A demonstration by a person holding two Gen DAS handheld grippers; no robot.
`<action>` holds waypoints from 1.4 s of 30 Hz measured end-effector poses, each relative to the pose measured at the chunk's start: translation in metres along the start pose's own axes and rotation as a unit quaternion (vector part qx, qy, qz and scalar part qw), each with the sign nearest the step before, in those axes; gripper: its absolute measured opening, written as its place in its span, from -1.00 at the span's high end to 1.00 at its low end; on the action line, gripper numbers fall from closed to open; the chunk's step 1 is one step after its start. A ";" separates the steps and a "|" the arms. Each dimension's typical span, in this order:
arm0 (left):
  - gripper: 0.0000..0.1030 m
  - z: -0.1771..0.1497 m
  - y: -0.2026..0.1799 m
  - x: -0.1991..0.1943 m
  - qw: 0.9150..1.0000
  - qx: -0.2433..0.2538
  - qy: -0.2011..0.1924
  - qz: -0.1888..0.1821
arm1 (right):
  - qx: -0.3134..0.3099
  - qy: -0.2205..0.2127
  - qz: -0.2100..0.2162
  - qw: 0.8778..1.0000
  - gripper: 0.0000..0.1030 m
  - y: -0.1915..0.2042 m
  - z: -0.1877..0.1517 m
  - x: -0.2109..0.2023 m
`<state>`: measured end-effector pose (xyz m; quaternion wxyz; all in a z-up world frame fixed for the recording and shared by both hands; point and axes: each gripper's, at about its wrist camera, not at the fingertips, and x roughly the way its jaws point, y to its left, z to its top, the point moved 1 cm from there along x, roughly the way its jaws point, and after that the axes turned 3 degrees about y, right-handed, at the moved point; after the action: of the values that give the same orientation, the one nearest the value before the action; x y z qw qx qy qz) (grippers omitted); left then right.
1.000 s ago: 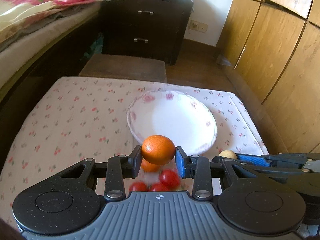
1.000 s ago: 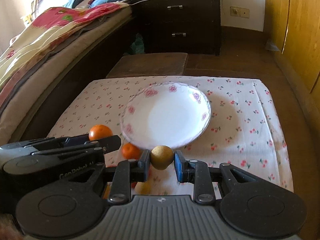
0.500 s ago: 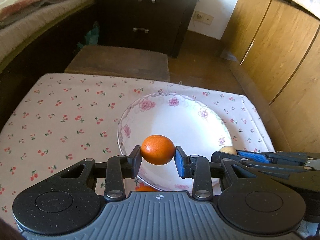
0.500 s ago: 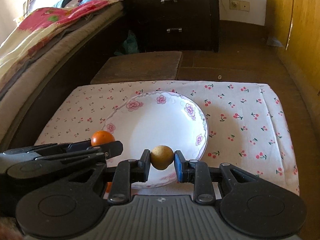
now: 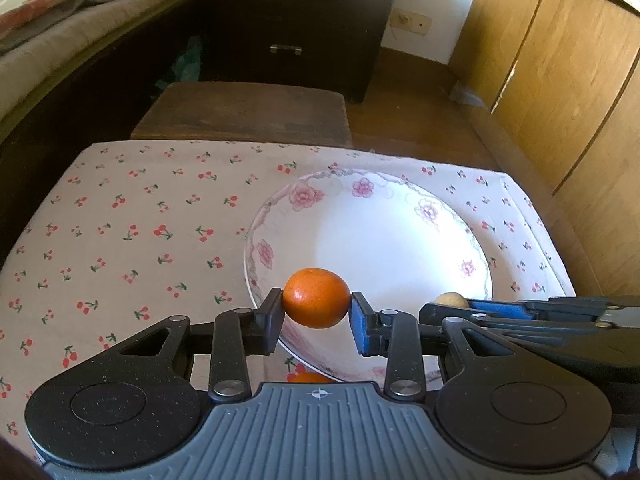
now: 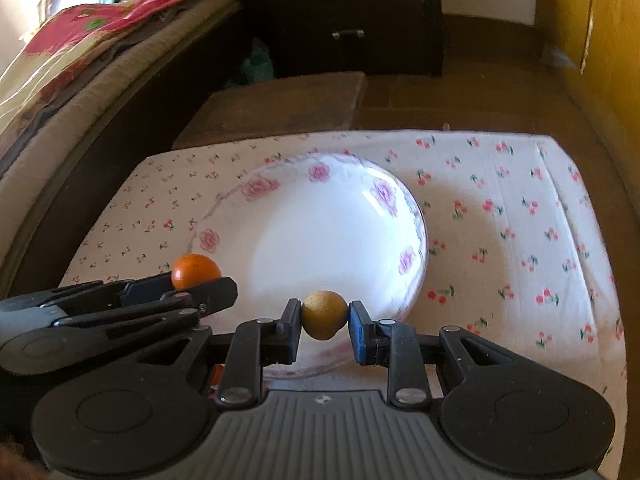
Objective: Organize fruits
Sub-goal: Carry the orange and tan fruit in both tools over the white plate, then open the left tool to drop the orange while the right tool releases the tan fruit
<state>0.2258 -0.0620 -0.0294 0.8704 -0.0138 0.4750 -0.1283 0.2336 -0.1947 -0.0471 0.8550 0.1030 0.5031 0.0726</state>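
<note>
My left gripper [image 5: 317, 313] is shut on an orange [image 5: 317, 297] and holds it over the near left rim of a white plate with pink flowers [image 5: 400, 216]. To its right, my right gripper [image 6: 325, 322] is shut on a small yellow-brown fruit [image 6: 324, 314] above the plate's [image 6: 360, 184] near edge. In the right wrist view the left gripper's fingers [image 6: 216, 286] come in from the left with the orange [image 6: 196, 271] between them. In the left wrist view the yellow-brown fruit [image 5: 451, 300] peeks out behind the right gripper's fingers [image 5: 492, 307]. Another orange fruit [image 5: 310, 377] lies half hidden under my left gripper.
The plate sits on a low table covered with a cherry-print cloth [image 5: 132, 216]. Beyond it stand a wooden stool [image 5: 244, 112] and a dark drawer chest [image 5: 292, 24]. A bed [image 6: 68, 68] runs along the left; wooden cupboard doors [image 5: 560, 72] line the right.
Both grippers have moved forward and down with their fruits, from over the loose fruits on the cloth to over the plate's near rim. The red tomatoes have dropped out of sight.
</note>
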 end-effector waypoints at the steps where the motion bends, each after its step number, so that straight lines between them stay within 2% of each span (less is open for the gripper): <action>1: 0.18 -0.001 -0.001 0.000 1.000 0.000 0.002 0.000 | 0.001 0.000 0.001 1.000 0.46 -0.001 0.000 0.000; 5: 0.17 -0.002 0.001 -0.003 1.000 -0.005 0.003 -0.001 | -0.002 0.004 0.003 1.000 0.46 0.000 0.001 0.001; 13: 0.15 -0.006 -0.001 -0.007 1.000 0.009 0.002 0.028 | -0.014 0.017 0.006 1.000 0.45 0.003 0.002 0.005; 15: 0.18 -0.007 0.001 -0.004 0.999 0.005 0.024 0.035 | -0.024 0.021 0.001 0.999 0.45 0.008 0.002 0.007; 16: 0.19 -0.009 0.006 0.002 0.999 -0.014 0.042 0.022 | -0.029 0.020 -0.006 0.999 0.45 0.010 0.002 0.008; 17: 0.17 -0.010 0.011 0.005 0.999 -0.030 0.043 0.010 | -0.029 0.021 -0.007 0.999 0.45 0.011 0.002 0.008; 19: 0.19 -0.007 0.014 0.003 0.998 -0.047 0.034 0.009 | -0.027 0.020 0.002 0.999 0.45 0.011 0.002 0.007; 21: 0.15 0.001 0.012 -0.008 0.999 -0.043 0.009 0.010 | -0.025 0.013 -0.003 1.000 0.45 0.010 0.004 0.005; 23: 0.15 0.006 0.010 -0.015 0.999 -0.042 -0.011 -0.006 | -0.015 0.012 0.001 1.000 0.45 0.007 0.006 0.005; 29: 0.13 0.010 0.003 -0.013 0.999 -0.040 -0.006 -0.020 | -0.008 0.020 0.001 1.000 0.45 0.004 0.004 0.007; 34: -0.09 0.011 0.008 -0.021 0.998 -0.052 -0.018 -0.021 | 0.004 0.012 0.030 0.999 0.28 0.005 0.006 0.000; 42: -0.16 0.012 0.015 -0.025 0.997 -0.065 -0.019 -0.023 | 0.002 -0.008 0.019 1.000 0.23 0.010 0.006 -0.011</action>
<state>0.2258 -0.0430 -0.0047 0.8734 -0.0837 0.4653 -0.1171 0.2331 -0.1878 -0.0323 0.8572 0.1146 0.4945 0.0869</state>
